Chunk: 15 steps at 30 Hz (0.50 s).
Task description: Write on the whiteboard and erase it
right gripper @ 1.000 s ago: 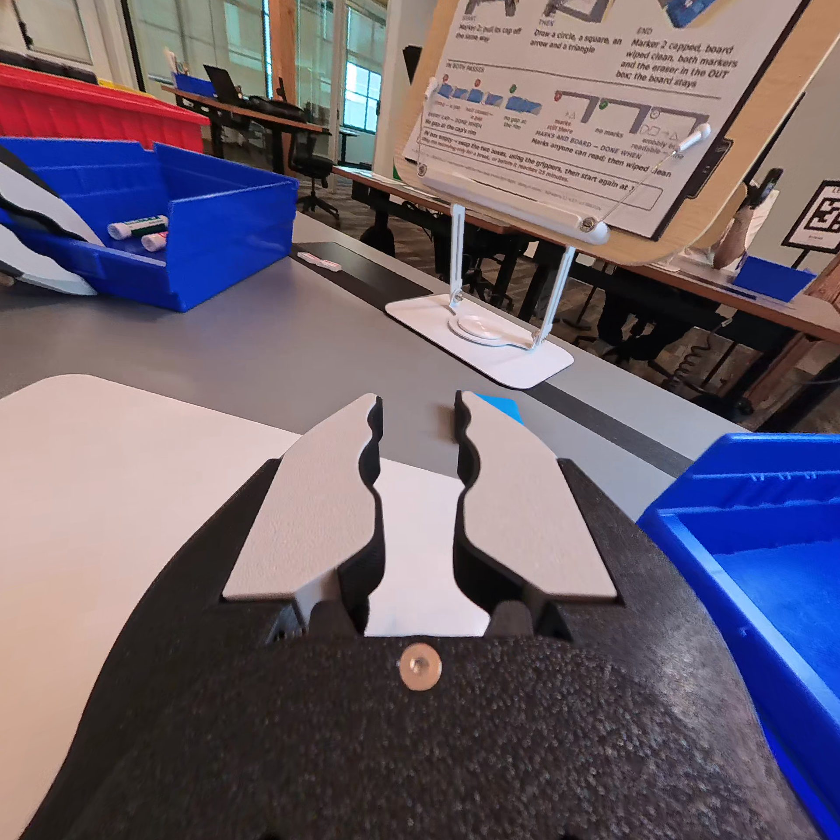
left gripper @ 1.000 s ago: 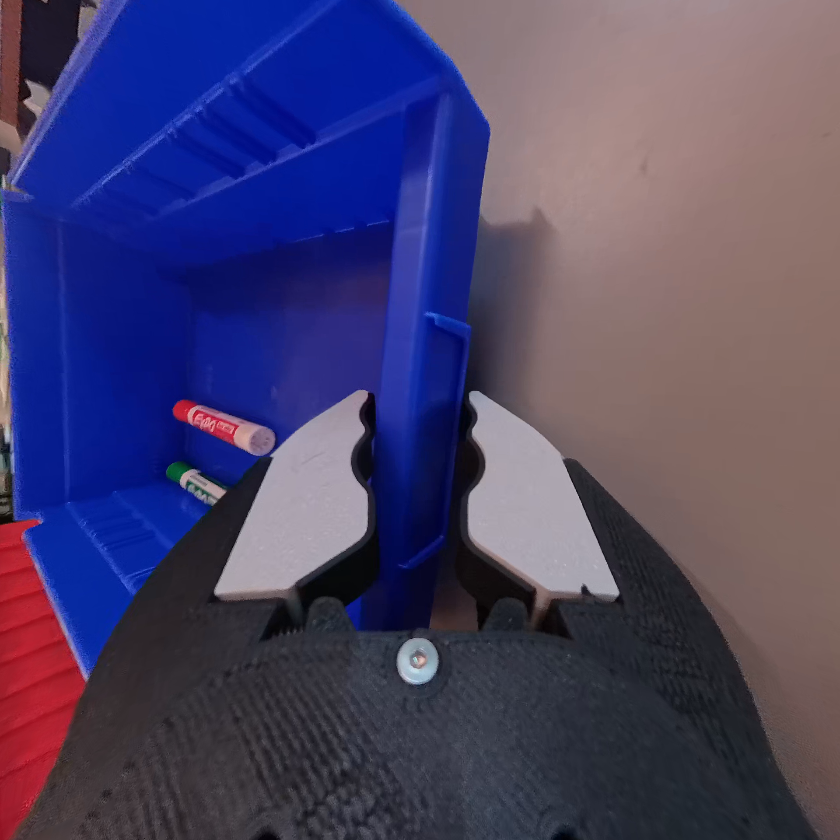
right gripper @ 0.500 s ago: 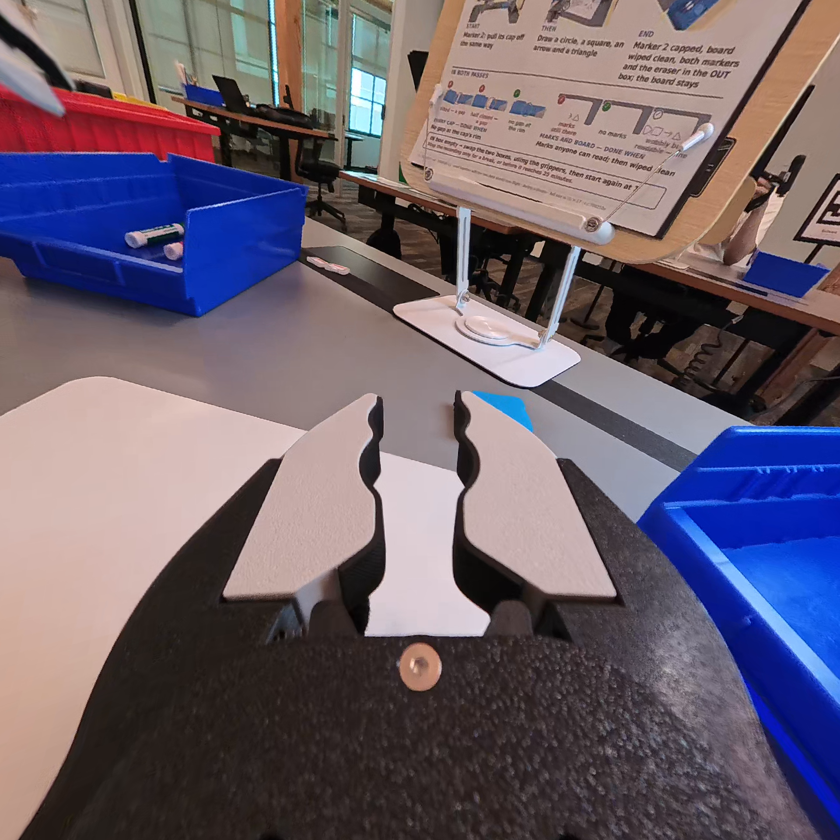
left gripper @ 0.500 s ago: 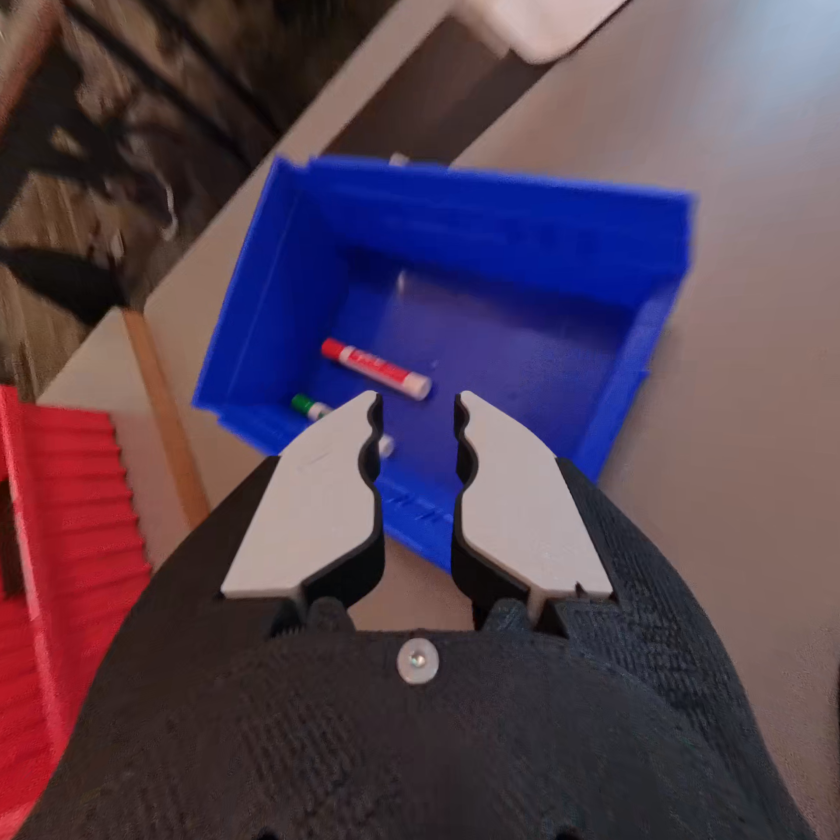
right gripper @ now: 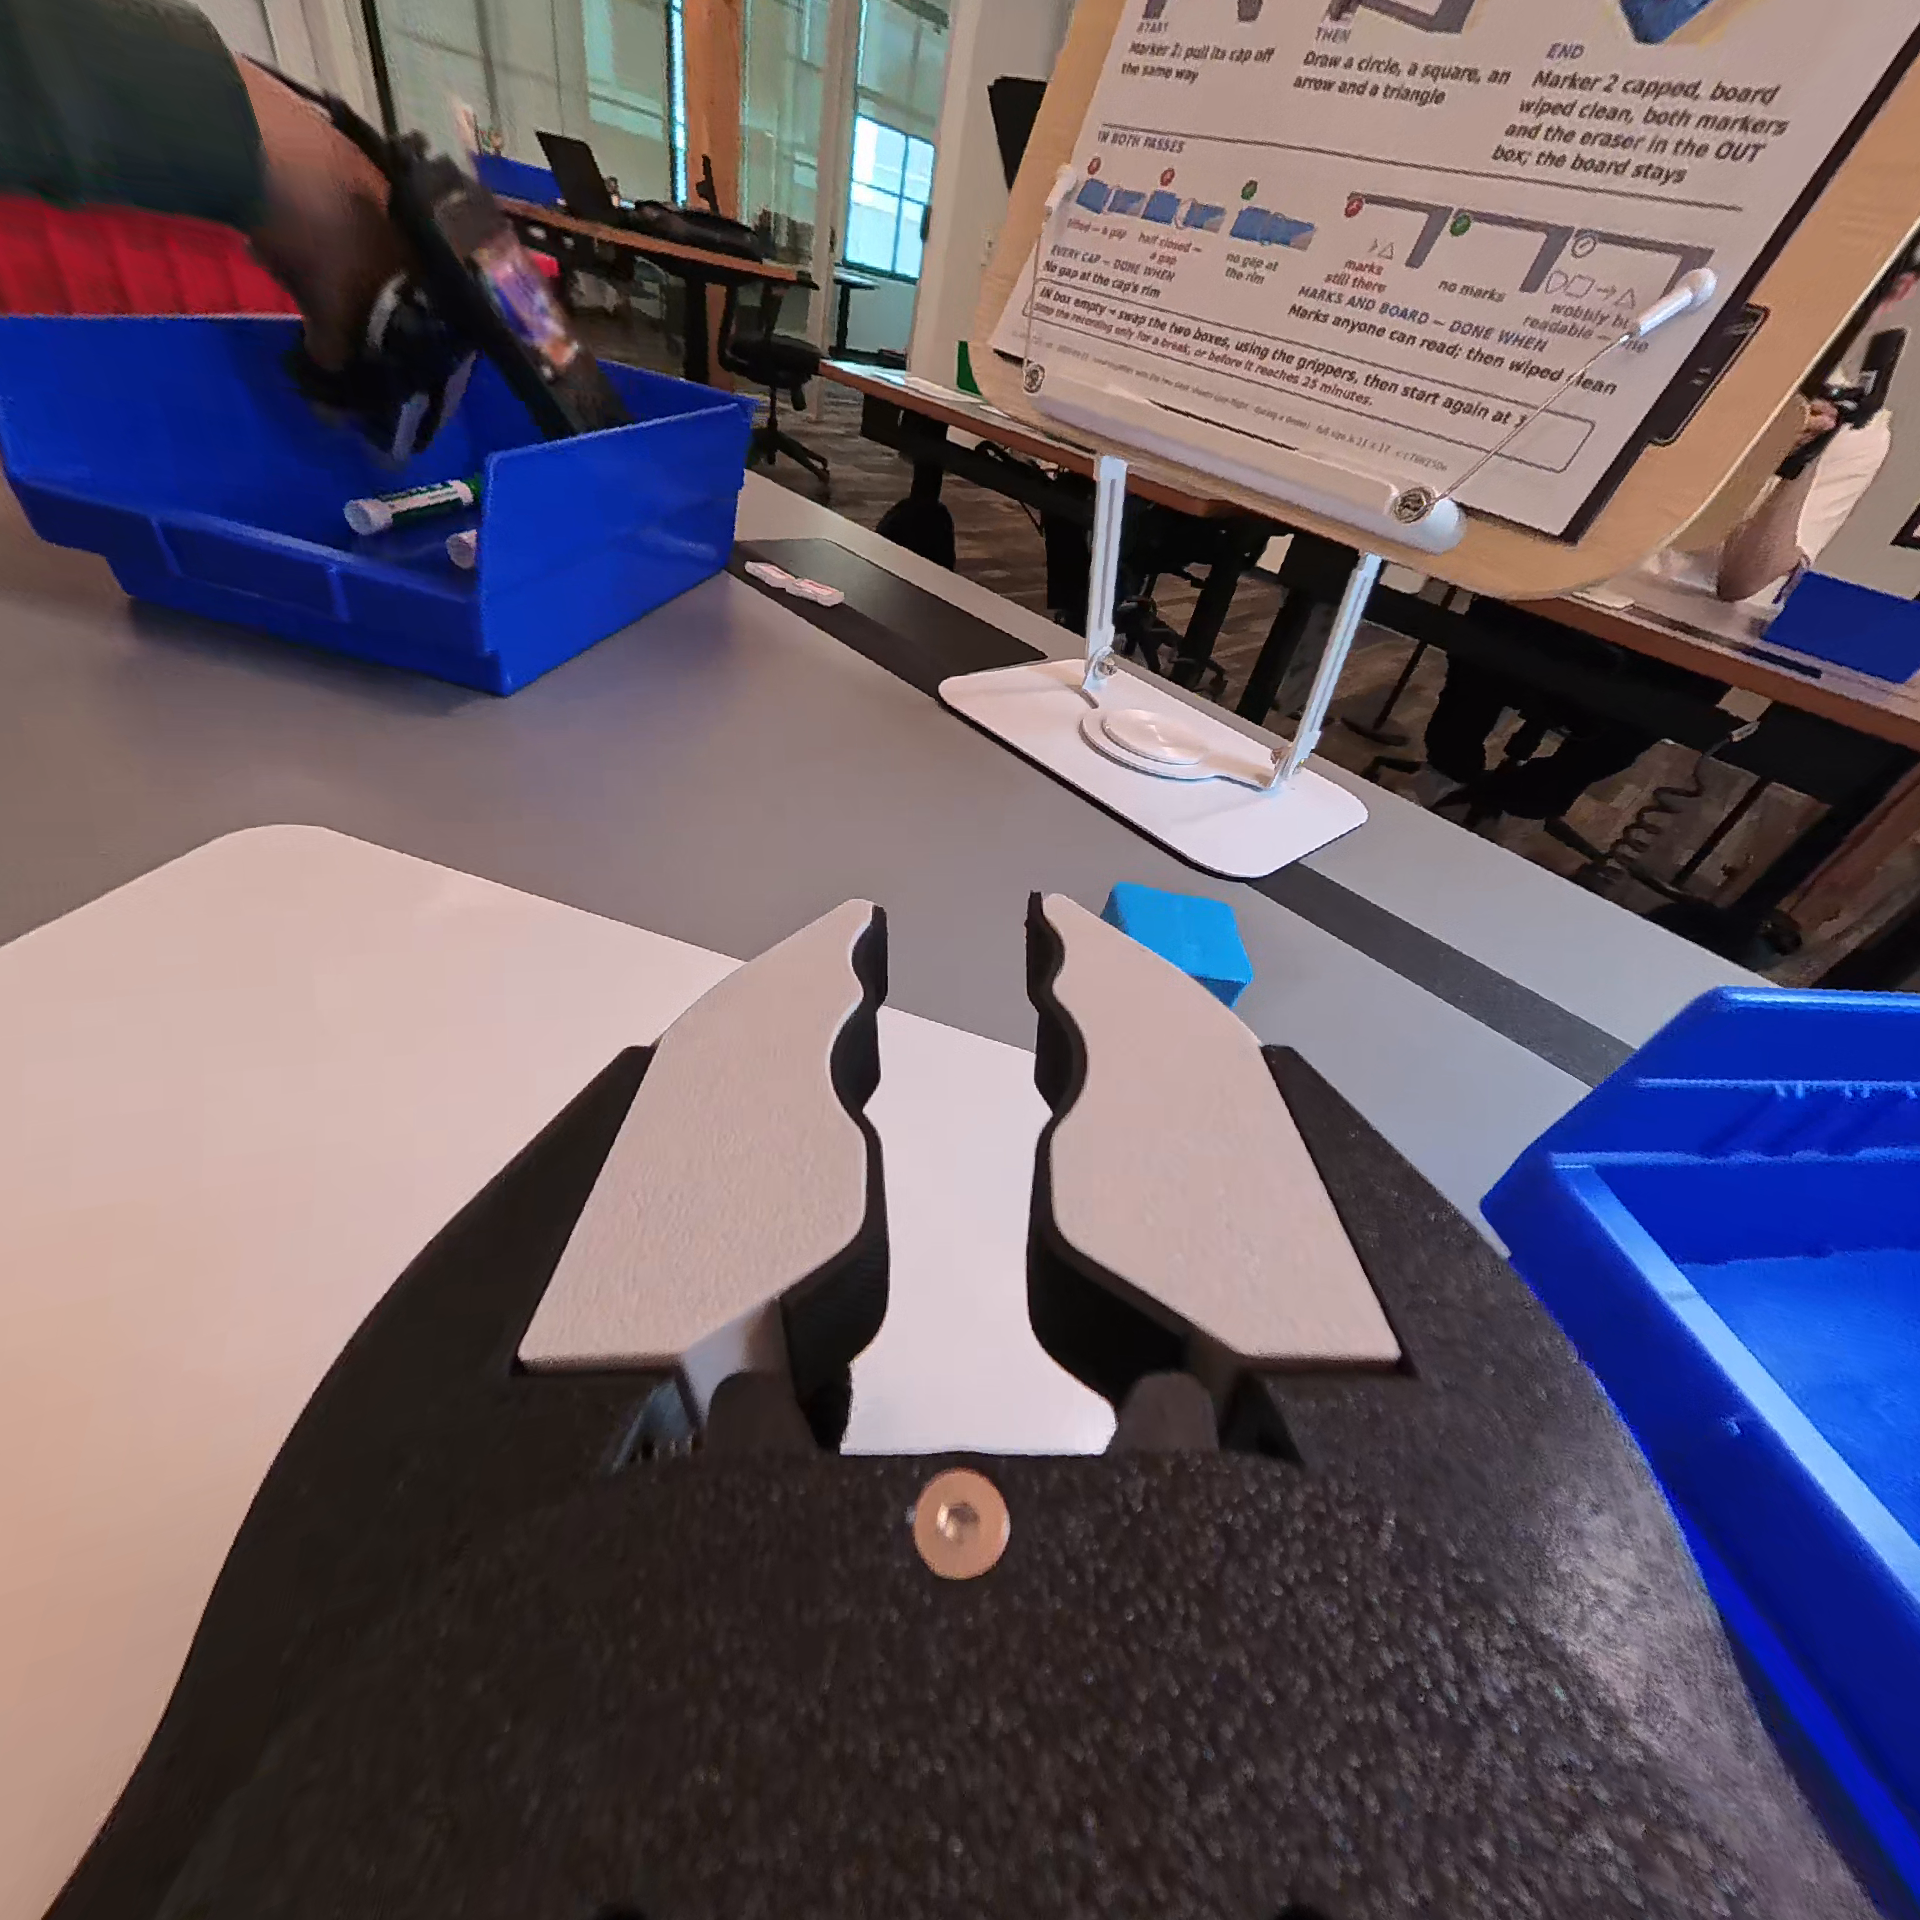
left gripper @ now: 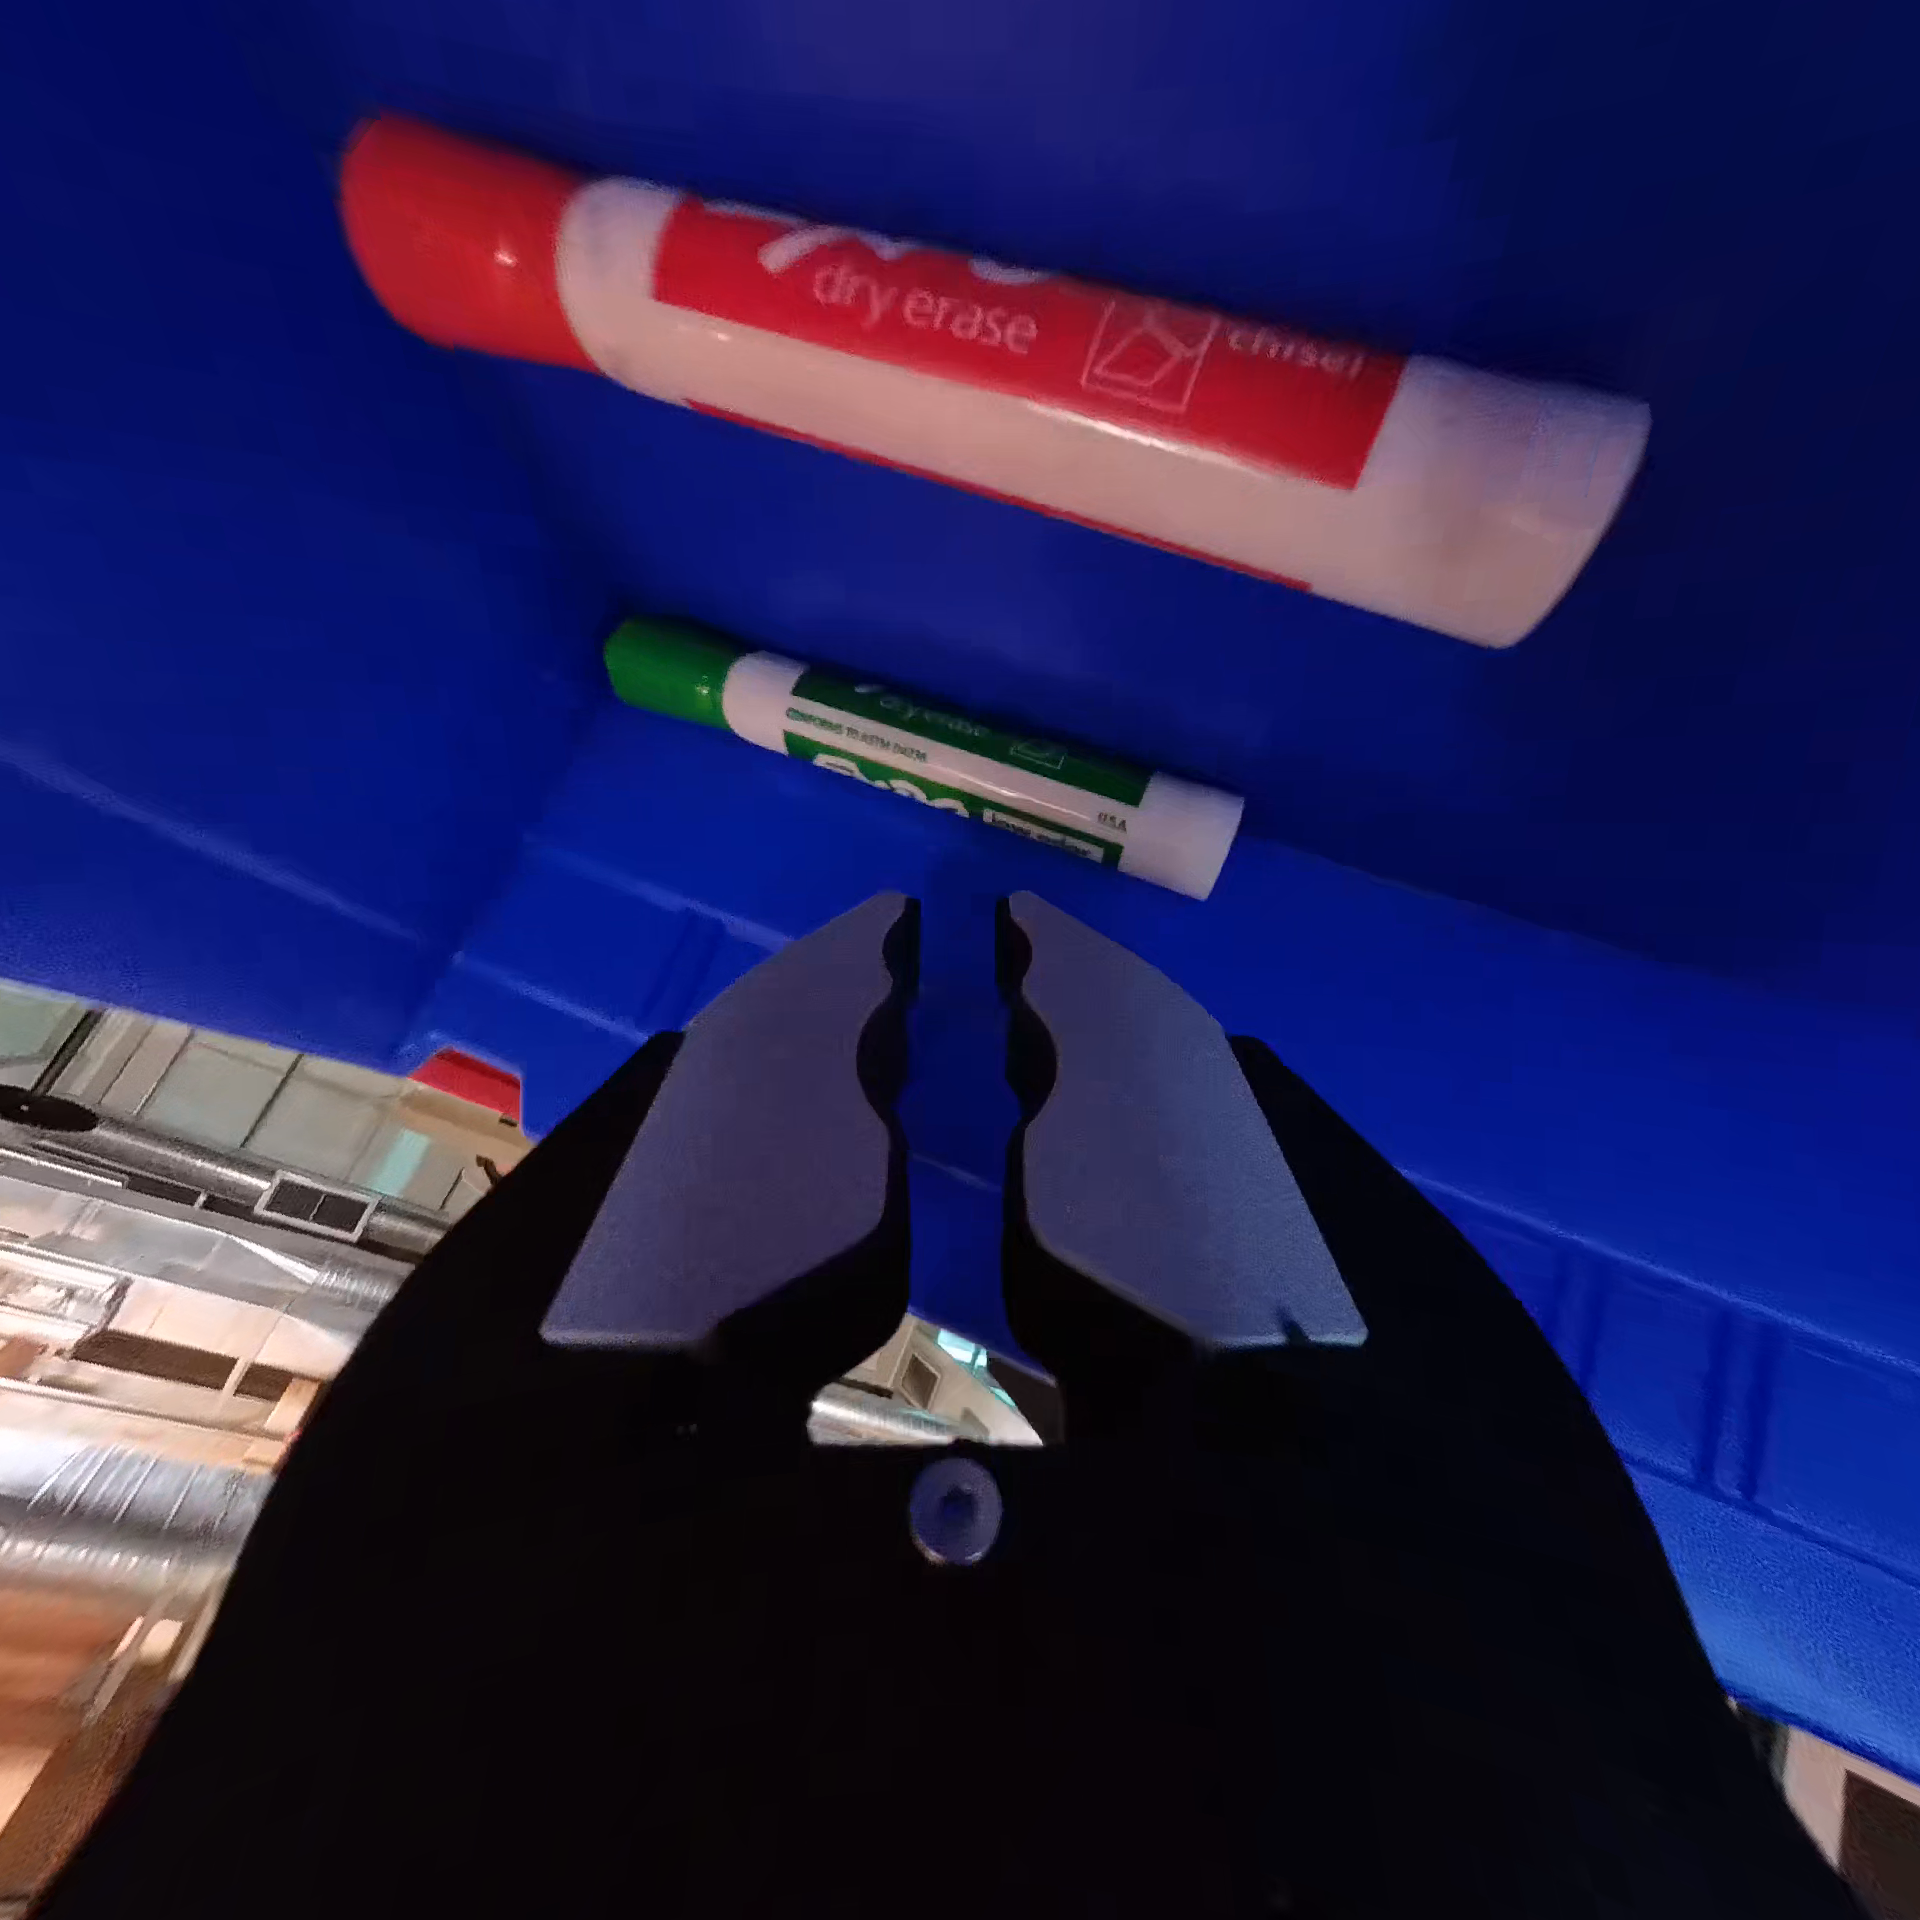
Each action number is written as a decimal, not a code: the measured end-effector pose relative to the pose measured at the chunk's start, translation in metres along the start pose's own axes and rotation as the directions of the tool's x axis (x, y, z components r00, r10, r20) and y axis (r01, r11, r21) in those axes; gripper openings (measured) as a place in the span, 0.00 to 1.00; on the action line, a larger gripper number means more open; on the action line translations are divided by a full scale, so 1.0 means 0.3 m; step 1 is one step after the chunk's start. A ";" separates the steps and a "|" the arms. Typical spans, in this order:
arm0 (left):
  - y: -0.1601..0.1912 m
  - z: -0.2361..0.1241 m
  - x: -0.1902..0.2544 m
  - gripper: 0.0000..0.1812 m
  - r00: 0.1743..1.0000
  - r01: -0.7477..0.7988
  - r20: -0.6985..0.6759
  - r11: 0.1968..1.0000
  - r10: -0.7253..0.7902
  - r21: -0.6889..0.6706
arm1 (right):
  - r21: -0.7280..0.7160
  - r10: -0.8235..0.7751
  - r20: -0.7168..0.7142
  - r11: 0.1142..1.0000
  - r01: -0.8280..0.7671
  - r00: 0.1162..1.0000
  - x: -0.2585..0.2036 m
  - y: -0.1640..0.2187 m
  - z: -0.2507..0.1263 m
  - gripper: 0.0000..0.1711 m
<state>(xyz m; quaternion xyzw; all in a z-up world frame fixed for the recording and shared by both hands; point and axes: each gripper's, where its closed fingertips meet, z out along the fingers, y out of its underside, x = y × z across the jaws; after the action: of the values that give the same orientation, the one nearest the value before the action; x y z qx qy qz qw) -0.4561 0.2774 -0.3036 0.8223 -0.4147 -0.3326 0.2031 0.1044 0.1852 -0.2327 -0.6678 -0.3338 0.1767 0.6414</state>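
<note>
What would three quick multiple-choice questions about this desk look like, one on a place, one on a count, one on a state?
1. Where are the markers?
A. on the whiteboard
B. in the far blue bin
C. on the stand

2. How many markers lie in that bin?
A. one
B. two
C. four

3. What does the right hand-held gripper hold?
A. nothing
B. the eraser
C. a marker

Answers:
1 B: the red marker and green marker lie on the floor of the far blue bin.
2 B: only those two show.
3 A: the right hand-held gripper is open over the whiteboard, and the blue eraser lies apart on the table.
</note>
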 end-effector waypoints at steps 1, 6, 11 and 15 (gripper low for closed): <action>-0.011 0.010 0.004 0.07 1.000 -0.008 -0.015 1.000 0.009 0.013 | -0.003 0.004 0.000 1.000 -0.004 1.000 0.004 0.004 0.000 0.15; -0.068 0.040 0.033 0.02 0.995 -0.012 -0.095 0.993 0.024 0.121 | -0.012 0.021 -0.008 1.000 -0.022 1.000 0.024 0.016 -0.003 0.15; -0.115 0.006 0.025 0.03 0.992 0.062 -0.122 0.958 -0.029 0.280 | -0.014 0.031 -0.017 0.999 -0.031 0.999 0.036 0.020 -0.002 0.15; -0.122 -0.050 -0.025 0.04 0.971 0.222 -0.170 0.899 -0.168 0.379 | -0.028 0.031 -0.014 0.999 -0.031 0.999 0.035 0.032 0.008 0.15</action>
<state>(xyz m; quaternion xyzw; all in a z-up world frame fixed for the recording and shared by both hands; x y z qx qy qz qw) -0.4285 0.3056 -0.3126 0.9040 -0.3742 -0.2051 0.0260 0.1123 0.1945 -0.2404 -0.6833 -0.3215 0.1772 0.6312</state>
